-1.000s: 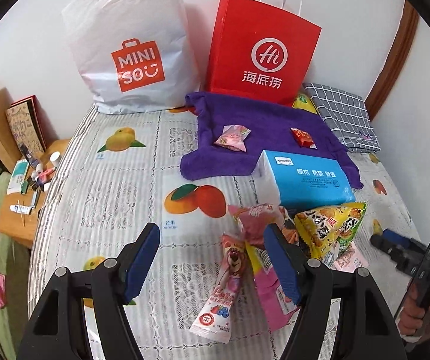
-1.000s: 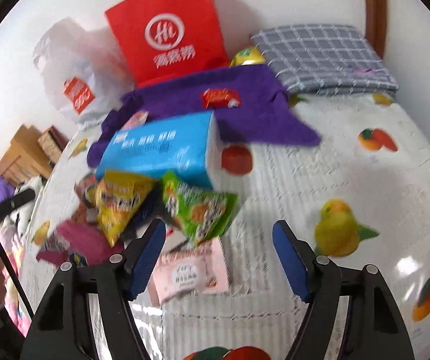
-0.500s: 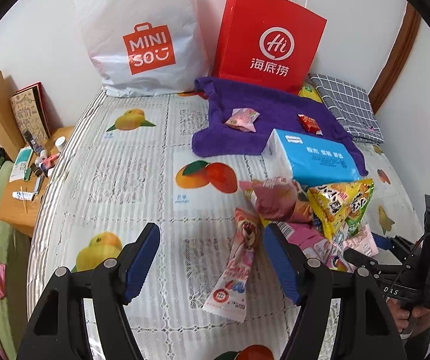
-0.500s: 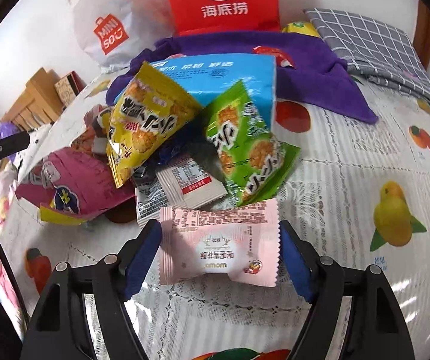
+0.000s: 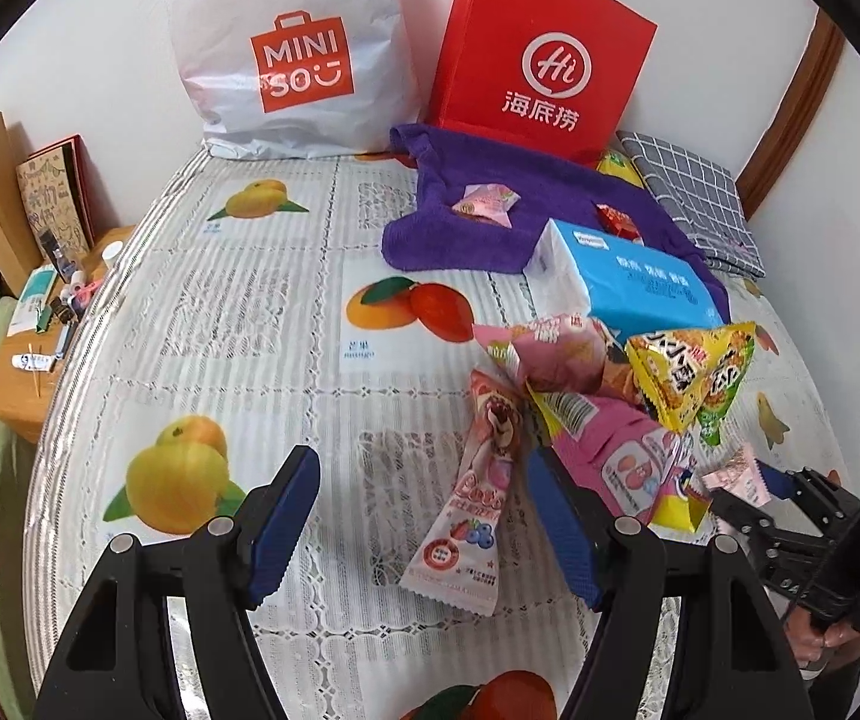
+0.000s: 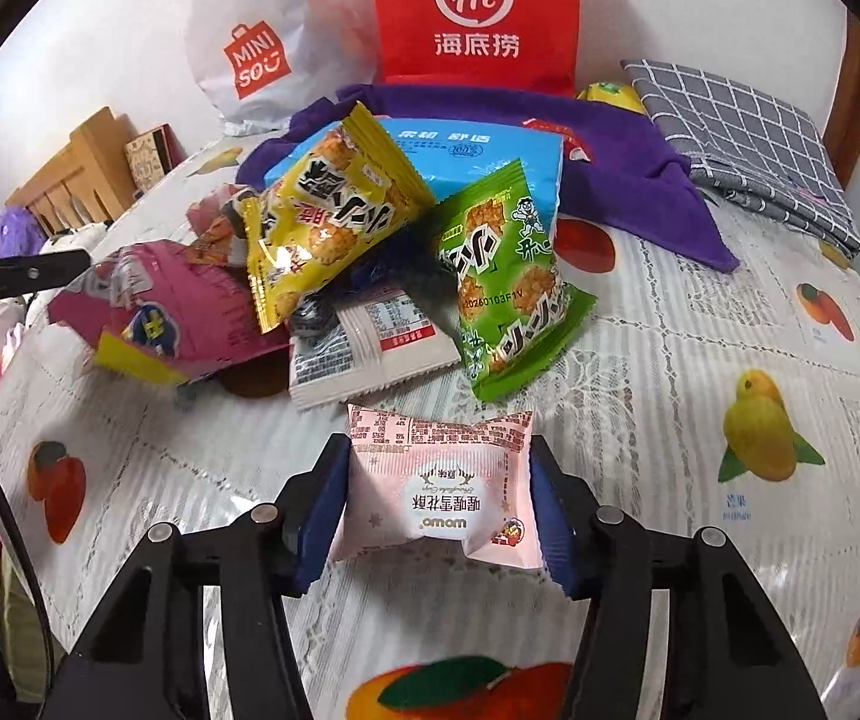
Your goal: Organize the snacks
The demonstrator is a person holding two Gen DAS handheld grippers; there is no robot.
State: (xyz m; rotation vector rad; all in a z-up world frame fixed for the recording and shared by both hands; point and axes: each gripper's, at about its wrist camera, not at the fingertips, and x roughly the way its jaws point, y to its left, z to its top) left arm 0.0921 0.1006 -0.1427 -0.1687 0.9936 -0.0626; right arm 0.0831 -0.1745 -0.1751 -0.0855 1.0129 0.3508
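Right wrist view: my right gripper point(image 6: 439, 501) has closed on the pink packet point(image 6: 439, 489) at the near edge of the snack pile point(image 6: 370, 252), left gripper point(image 5: 424, 525) wide open and empty; the puffy wrapper could squirm free if I lift fast.

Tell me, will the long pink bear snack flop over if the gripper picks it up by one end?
Probably yes. The long pink bear snack is a thin, soft-looking wrapper lying flat on the tablecloth, so it would likely droop. It looks light for its length. Its glossy film may slip between the left hand-held gripper's open jaws unless they pinch the crimped end.
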